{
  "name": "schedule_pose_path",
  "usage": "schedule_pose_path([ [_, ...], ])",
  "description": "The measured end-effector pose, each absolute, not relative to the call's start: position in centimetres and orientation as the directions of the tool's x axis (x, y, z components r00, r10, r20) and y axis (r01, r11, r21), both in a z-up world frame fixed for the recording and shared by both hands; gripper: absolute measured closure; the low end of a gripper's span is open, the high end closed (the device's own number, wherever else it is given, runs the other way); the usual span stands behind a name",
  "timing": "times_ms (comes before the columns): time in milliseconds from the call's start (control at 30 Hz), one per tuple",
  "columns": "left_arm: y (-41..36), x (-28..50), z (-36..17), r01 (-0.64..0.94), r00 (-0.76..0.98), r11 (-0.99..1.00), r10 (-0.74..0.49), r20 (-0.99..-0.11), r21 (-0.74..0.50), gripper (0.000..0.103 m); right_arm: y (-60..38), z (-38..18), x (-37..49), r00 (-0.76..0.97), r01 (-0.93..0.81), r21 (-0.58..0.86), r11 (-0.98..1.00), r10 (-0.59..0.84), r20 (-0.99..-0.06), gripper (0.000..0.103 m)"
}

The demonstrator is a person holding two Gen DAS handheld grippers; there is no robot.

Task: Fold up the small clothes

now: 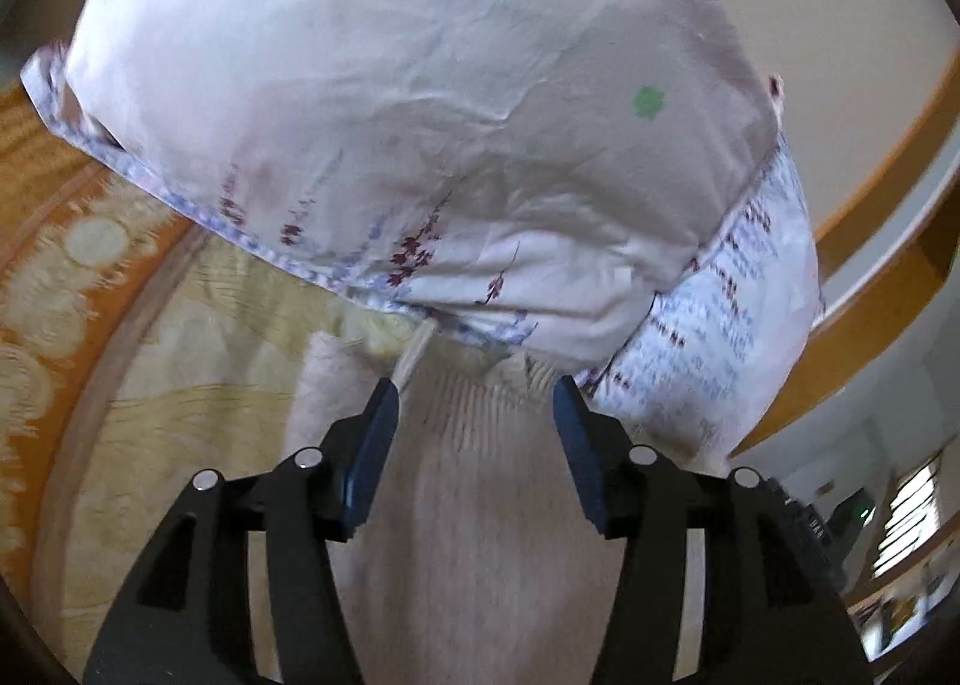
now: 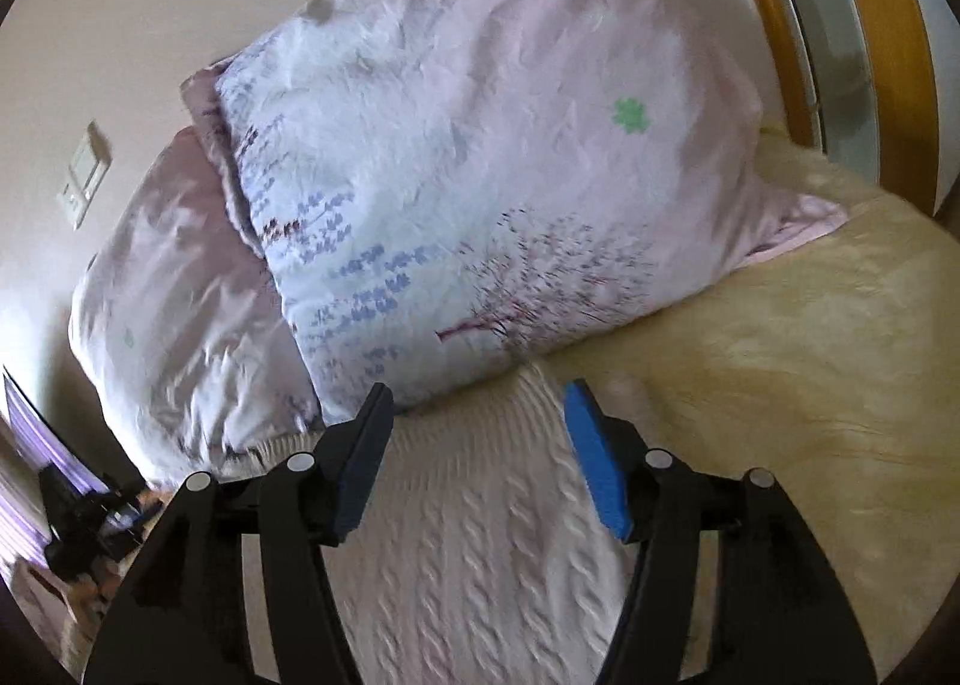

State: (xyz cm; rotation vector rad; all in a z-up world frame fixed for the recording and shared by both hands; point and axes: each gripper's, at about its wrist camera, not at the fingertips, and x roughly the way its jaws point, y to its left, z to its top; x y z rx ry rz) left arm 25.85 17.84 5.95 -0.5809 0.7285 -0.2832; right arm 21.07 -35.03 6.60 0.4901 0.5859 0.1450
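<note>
Hovering with jaws spread and empty, the left gripper [image 1: 474, 403] and right gripper [image 2: 477, 406] frame a cable-knit sweater [image 2: 480, 535] lying flat on the bed [image 2: 810, 385]. Floral pillows [image 2: 480, 175] crowd its 12 o'clock edge, likely limiting folding room.

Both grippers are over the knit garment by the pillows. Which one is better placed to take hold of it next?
Right, marginally. The right gripper sits open over the cable-knit garment near its side edge; the left gripper is open over its middle.

**A bedroom at home**

Two floral pillows [image 2: 480, 156] lean at twelve o'clock on a bed's cream blanket [image 2: 810, 385]. A wooden headboard [image 2: 900, 54] curves at two o'clock; a wall switch panel [image 2: 84, 175] sits at nine.
</note>
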Motion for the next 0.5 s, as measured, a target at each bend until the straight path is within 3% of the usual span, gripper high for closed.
schedule_pose_path([
  [167, 18.1, 22.9, 6.0, 0.071, 0.692, 0.857, -0.411, -0.593, -0.511, 0.050, -35.9, 4.9, 18.4, 0.797, 0.005, 0.423, 0.906, 0.252, -0.549, 0.062],
  [500, 17.1, 20.5, 3.3, 0.069, 0.638, 0.893, -0.383, -0.668, -0.445, 0.060, -35.1, 1.8, 17.0, 0.727, -0.012, 0.354, 0.935, 0.251, -0.640, 0.069],
])
